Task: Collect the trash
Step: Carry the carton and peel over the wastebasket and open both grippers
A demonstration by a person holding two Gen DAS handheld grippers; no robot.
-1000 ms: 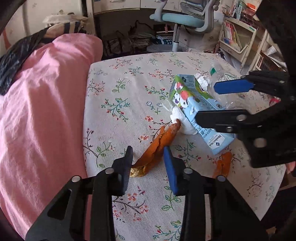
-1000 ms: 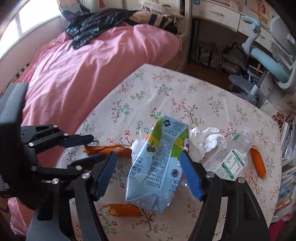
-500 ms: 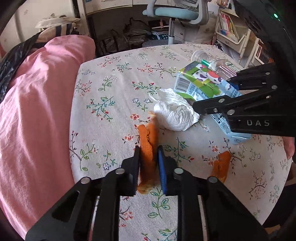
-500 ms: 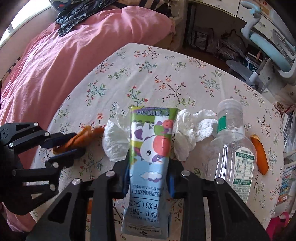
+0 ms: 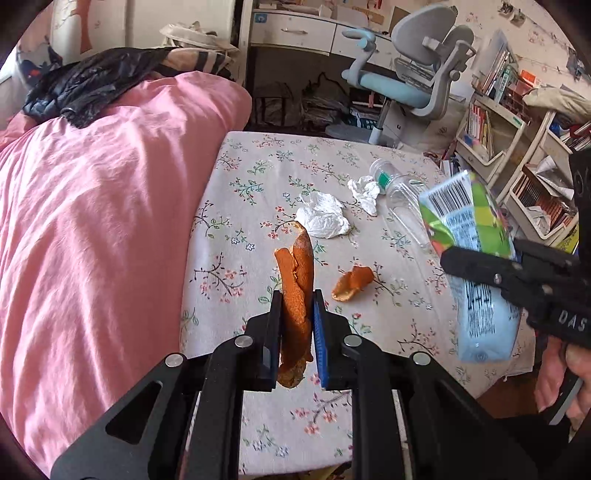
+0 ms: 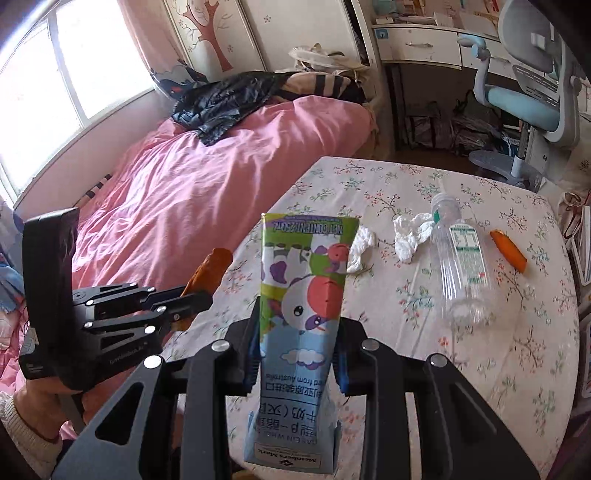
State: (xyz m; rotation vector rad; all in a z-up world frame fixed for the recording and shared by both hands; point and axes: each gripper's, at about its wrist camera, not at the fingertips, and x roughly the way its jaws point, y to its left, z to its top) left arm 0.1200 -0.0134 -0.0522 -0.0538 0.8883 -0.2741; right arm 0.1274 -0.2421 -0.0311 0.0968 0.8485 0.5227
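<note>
While left gripper [image 5: 297,314] pinches peel [image 5: 295,288], right gripper [image 6: 297,339] clamps carton [image 6: 303,295].

- Daylight pours through the window [image 6: 62,77] on the left, washing out the panes.
- A bed under a pink duvet [image 5: 96,206] fills that side, with a black jacket [image 6: 225,99] crumpled near its head.
- The wall panel [image 6: 207,33] behind shows a painted pink tree.
- A table in a floral cloth [image 5: 258,177] sits right against the bed.
- Beyond it, a white desk with drawers [image 5: 295,33] and a grey-and-blue swivel chair [image 5: 413,81].
- On the right, white shelves [image 5: 495,122] crammed with books.
</note>
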